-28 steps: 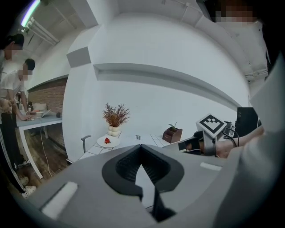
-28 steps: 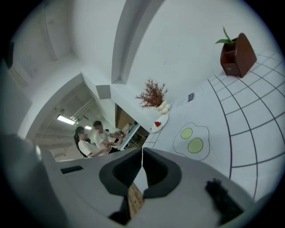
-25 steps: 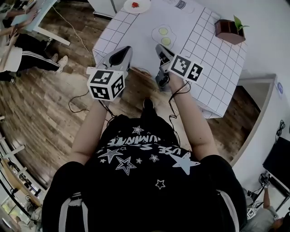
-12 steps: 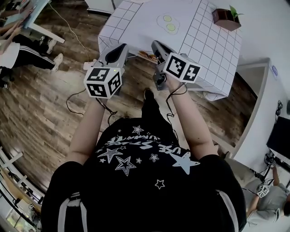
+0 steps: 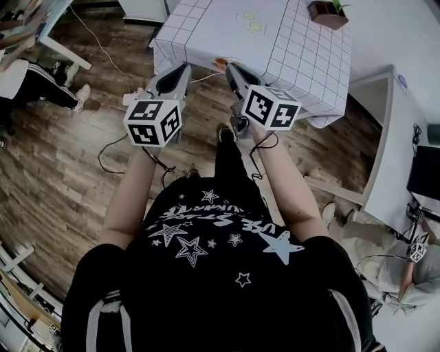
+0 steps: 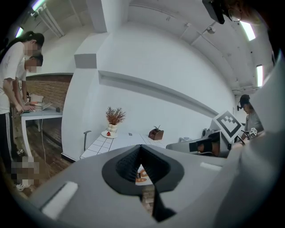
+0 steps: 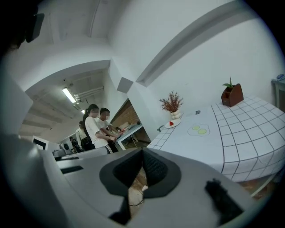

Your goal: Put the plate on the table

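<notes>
1. Standing short of the table (image 5: pixel 295 51), you hold the left hand-held gripper (image 5: pixel 183 69) and the right hand-held gripper (image 5: pixel 231 68) side by side. Each has its jaws together with nothing between them.
2. The plate (image 5: pixel 218 63) sits just ahead, between the two tips and below the table's near edge, with orange food on it. It probably rests on a low stand, but the view is too poor to be sure.
3. The first risk is reaching in with the jaws pressed together. They would push the rim rather than take it, and the plate could skid off its support.
4. The second risk is a one-sided grip on a thin rim. The plate is likely to tip as you lift it, and the food would slide.
5. The third risk is the cloth (image 5: pixel 192 49) hanging over the near edge. If you come up too close beneath it, the plate could catch the drape and drag it, disturbing the two yellow-centred pieces (image 5: pixel 251 21) farther in.
6. A loose cable (image 5: pixel 103 155) lies on the wooden floor to your left, and a step forward could snag it.
</notes>
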A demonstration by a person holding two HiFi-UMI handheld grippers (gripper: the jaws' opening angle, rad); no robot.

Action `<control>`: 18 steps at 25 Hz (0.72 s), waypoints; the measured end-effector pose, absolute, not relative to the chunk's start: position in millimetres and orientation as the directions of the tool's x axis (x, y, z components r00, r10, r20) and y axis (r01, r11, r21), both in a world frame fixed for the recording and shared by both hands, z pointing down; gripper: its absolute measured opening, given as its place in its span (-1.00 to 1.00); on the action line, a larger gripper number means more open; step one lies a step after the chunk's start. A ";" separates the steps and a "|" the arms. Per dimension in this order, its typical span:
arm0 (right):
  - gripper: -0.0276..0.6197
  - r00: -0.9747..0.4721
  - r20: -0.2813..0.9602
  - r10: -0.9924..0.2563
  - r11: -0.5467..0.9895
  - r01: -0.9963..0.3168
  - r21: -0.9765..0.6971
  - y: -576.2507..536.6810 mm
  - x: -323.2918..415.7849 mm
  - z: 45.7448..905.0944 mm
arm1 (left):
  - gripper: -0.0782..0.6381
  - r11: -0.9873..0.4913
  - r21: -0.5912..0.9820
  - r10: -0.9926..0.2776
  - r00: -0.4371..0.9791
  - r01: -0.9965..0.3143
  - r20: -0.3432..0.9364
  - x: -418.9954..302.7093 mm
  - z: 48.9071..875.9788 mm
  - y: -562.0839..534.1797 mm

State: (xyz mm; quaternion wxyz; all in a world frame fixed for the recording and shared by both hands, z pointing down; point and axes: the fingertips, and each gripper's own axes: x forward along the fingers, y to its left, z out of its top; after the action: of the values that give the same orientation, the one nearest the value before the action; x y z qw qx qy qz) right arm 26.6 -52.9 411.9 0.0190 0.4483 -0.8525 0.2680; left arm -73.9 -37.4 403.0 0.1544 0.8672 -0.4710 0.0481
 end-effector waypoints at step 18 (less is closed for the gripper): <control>-0.88 -0.513 0.284 -0.810 0.450 -0.854 -0.260 9.1 13.7 363.2 | -0.76 -0.570 0.237 -0.769 0.612 -0.787 0.182 -84.8 370.5 1.8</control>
State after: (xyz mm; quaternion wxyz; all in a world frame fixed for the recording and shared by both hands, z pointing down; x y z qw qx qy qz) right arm 13.7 9.1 363.2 0.0591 0.4899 -0.8494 0.1869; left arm -84.8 1.8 370.5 0.1484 0.8855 -0.4394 0.0293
